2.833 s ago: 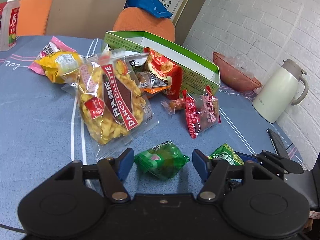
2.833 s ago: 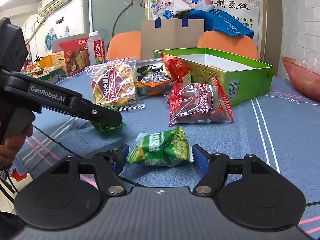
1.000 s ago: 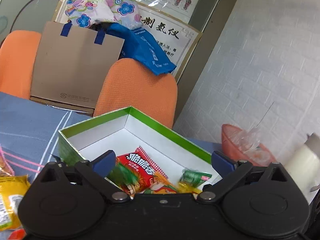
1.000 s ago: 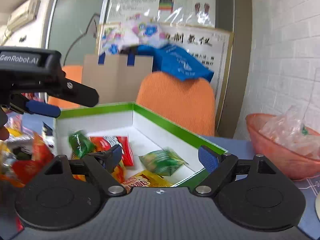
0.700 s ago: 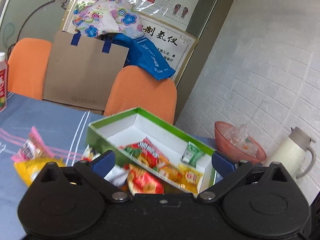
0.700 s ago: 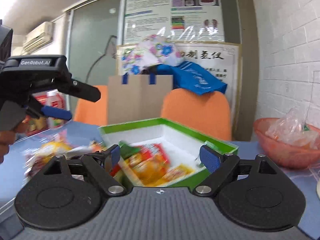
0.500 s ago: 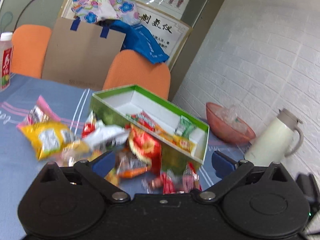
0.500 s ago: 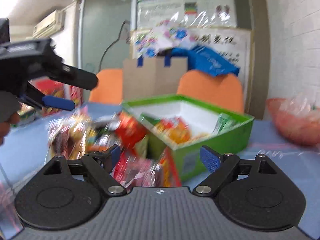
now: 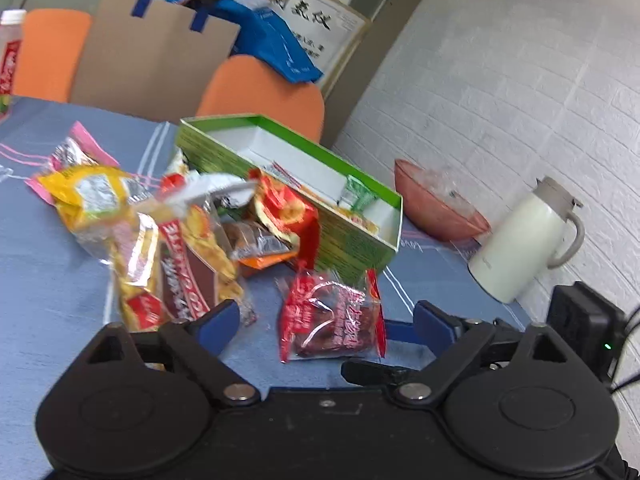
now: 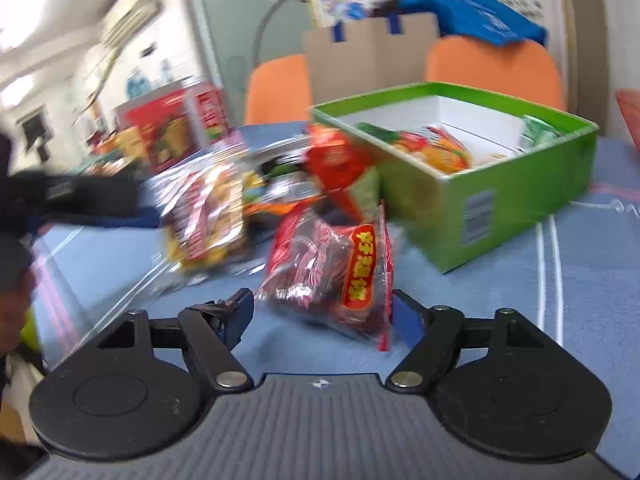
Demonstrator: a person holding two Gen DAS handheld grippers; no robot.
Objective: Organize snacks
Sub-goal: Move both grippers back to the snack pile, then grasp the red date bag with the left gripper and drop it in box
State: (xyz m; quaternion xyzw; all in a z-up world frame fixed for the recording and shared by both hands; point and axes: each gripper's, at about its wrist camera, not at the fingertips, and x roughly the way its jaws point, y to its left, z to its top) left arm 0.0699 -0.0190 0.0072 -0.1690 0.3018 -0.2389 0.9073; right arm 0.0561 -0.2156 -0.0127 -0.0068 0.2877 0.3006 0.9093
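Both grippers, left and right, spread empty, have apparently dropped from the green box toward the red packet.

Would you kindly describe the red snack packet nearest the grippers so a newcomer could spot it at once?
Start at the green box on the blue tablecloth. Just in front of its near corner, apart from the snack heap, lies the red packet. Unlike the yellow biscuit bag beside it, it is clear film with red printing over dark contents, between the open left gripper fingers.

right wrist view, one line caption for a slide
Open right gripper approaches a red snack packet beside the green box.
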